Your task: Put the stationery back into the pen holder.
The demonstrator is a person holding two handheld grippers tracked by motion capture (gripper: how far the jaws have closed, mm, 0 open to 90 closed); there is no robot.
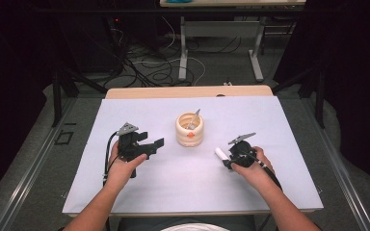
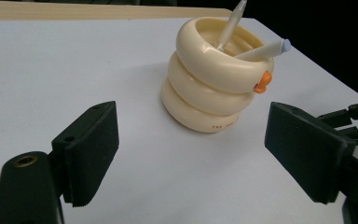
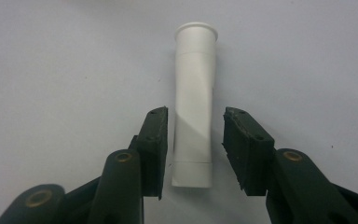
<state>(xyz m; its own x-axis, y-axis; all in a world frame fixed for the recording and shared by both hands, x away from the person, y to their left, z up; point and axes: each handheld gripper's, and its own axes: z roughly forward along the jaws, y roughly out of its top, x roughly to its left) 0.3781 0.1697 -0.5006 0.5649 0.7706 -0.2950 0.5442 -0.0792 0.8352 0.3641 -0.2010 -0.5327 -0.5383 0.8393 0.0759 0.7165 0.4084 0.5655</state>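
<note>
In the high view, the right gripper (image 1: 227, 158) sits right of centre in the lower half of the frame, held in the person's right hand (image 1: 256, 169), its jaws pointing up and to the left at a white tube (image 1: 220, 154) that lies on the white table cover (image 1: 139, 192). The right gripper view puts that tube (image 3: 194, 107) upright in the middle of the frame, flared cap end at the top and flat crimped end at the bottom, lying flat on the cover between the two black jaws; the jaws stand on either side of its lower half with a narrow gap at each side, so they are spread around it and not pinching it, though whether the left pad just brushes the tube is hard to tell. The left gripper (image 1: 155, 145) is left of centre in the high view, held in the left hand (image 1: 120, 168), with its jaws wide apart and nothing between them. The left gripper view has its two pads low at the left and right of the frame and, in the upper middle beyond them, a cream pen holder (image 2: 214, 79) shaped like three stacked rings with a small orange tab on its right side; two pale pens (image 2: 229, 25) lean out of its top. In the high view the pen holder (image 1: 190, 130) stands near the centre of the cover, between the two grippers and apart from both
</note>
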